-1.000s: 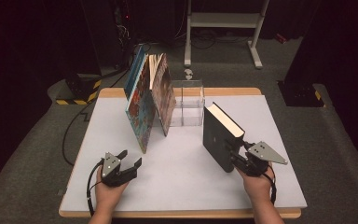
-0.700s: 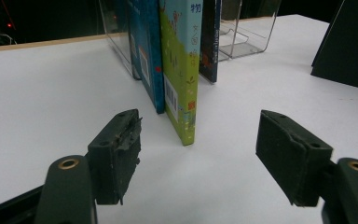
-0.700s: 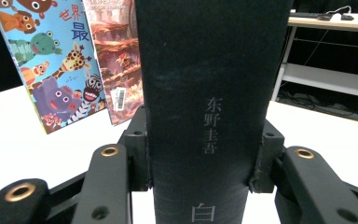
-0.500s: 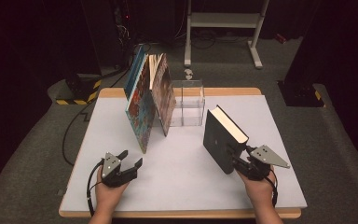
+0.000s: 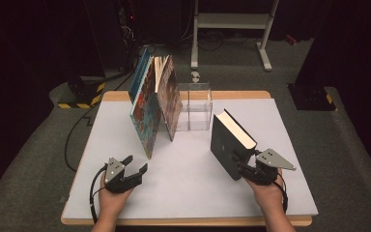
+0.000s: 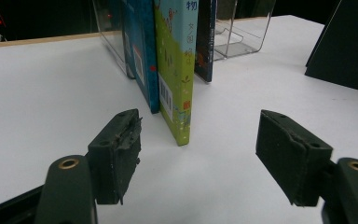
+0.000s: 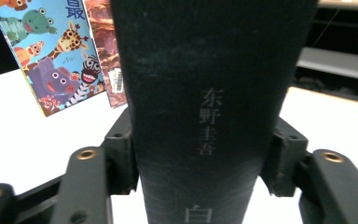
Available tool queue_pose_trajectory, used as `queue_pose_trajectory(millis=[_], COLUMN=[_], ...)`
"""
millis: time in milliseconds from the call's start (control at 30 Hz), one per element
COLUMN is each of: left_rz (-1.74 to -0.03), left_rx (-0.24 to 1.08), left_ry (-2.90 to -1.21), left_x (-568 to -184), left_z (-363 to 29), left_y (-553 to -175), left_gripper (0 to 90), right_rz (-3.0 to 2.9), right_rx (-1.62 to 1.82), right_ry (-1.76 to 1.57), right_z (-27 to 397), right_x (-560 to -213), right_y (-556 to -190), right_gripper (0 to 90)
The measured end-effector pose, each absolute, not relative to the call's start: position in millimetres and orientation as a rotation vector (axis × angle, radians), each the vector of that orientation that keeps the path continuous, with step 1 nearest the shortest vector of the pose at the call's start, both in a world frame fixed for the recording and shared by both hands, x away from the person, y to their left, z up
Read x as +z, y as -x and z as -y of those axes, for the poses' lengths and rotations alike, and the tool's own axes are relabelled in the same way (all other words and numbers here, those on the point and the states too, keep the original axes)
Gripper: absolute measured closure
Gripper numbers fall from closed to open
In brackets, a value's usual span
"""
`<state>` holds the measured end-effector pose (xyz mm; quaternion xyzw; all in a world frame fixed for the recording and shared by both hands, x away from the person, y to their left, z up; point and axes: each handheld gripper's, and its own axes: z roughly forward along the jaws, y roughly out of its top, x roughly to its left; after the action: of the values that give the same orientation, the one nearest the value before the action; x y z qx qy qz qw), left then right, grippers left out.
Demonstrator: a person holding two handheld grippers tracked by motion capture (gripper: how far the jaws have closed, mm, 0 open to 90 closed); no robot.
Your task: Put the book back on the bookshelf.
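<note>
Two tongs, one black hardback book (image 5: 228, 145), standing upright on the white bench (image 5: 183, 188).

Right tongs (image 5: 244, 170): at the near lower corner of the book, a jaw on either side of its spine; the jaws have just been opening, with the spine between them, and the right gripper view shows a slight gap at each pad, so the grip looks released.

Left tongs (image 5: 134, 165): well left of the book, jaws spread, nothing between them.

Picture books (image 5: 152, 104): left of the book and farther back, leaning.

Clear acrylic stand (image 5: 195, 107): just behind the book.
</note>
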<state>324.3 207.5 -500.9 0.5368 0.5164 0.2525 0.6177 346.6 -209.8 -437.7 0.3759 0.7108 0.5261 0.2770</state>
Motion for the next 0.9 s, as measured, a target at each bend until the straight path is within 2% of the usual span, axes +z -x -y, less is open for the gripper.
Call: queue_pose_trajectory(millis=[133,300,533,667,900], left_rz=[-1.190,-1.191,-1.195,-1.197,-1.200], left_rx=[0.577,0.574,0.573,0.572,0.566], left_ry=[-1.231,-1.232,-1.230,-1.230,-1.223], left_x=[-501.3,-502.0,-502.4,-502.5,-502.4], left_z=[-207.0,-207.2,-207.5,-208.2,-208.8], left_y=[-324.8,-325.3,-325.5,-325.6,-325.8], left_gripper=[30.6,30.6,30.7,30.8,30.8], right_rz=[-1.894,-1.853,-1.791,-1.792,-1.797], right_rx=[1.478,1.513,1.538,1.539,1.488], right_ry=[-1.009,-0.999,-1.045,-1.036,-1.001], right_z=[207.3,204.2,203.9,201.6,196.8], right_x=[-434.7,-428.8,-424.8,-426.0,-426.1], right_y=[-346.7,-348.8,-353.2,-354.5,-353.5], right_gripper=[34.1,33.5,39.6,47.1,50.6])
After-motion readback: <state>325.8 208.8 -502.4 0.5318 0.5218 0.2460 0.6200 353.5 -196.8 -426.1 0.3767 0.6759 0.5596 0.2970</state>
